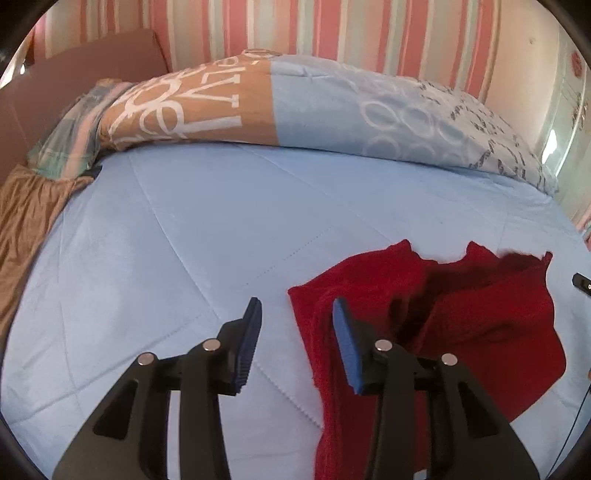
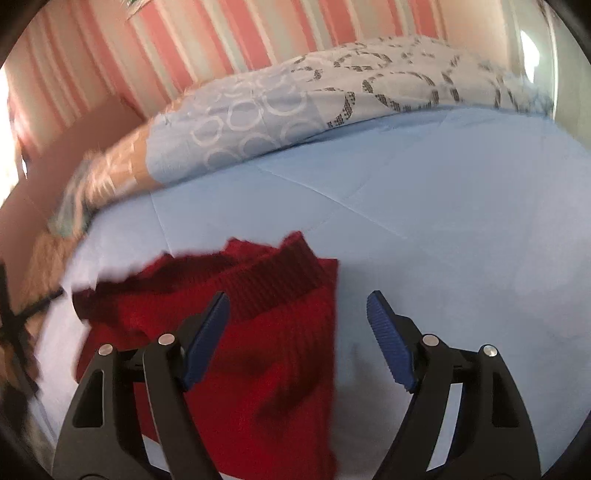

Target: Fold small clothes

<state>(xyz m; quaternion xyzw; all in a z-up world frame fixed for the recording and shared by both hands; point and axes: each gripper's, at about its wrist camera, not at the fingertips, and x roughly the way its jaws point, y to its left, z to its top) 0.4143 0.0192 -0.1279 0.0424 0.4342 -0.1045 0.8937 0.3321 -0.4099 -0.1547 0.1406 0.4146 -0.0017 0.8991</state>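
Bedding and surroundings, as seen from both wrist cameras.

Pillows: one light blue pillow (image 1: 369, 114) printed with pale rings and grey marks, lying along the far edge of the bed; beside it, to the left in the left wrist view, a tan pillow (image 1: 195, 107) with large white lettering. Striped cloth in pastel bands (image 1: 70, 129) bunched at the tan pillow's outer end. Tan sheet (image 1: 26, 221) gathered and hanging off the bed's left side. Small dark object (image 1: 581, 282) at the right border of the left wrist view, too cropped to identify.

Surface: light blue quilted bedspread (image 1: 184, 240), stitched in long seams, mostly bare. Nothing lies between the grippers and the garment.

Room: wall (image 1: 332, 26) papered in vertical pink, white and pale green stripes; brownish headboard panel (image 1: 74, 74) at far left; bright daylight at the edges of both views.

Garment: red knitted garment (image 1: 461, 314), lying on the bedspread in loose folds, ribbed hem (image 2: 288, 280) turned up toward the pillows; its near portion runs down out of frame beneath the tools.

Left gripper (image 1: 297, 314): angled downward at the bed, jaws partly apart, nothing clamped; its right-hand blue pad (image 1: 345, 343) stands over the garment's left edge, the other over bare bedspread.

Right gripper (image 2: 298, 308): angled downward, jaws spread wide, holding nothing; the garment's right edge lies below the gap, one finger over red knit, the other over bedspread. Contact with the cloth cannot be told.
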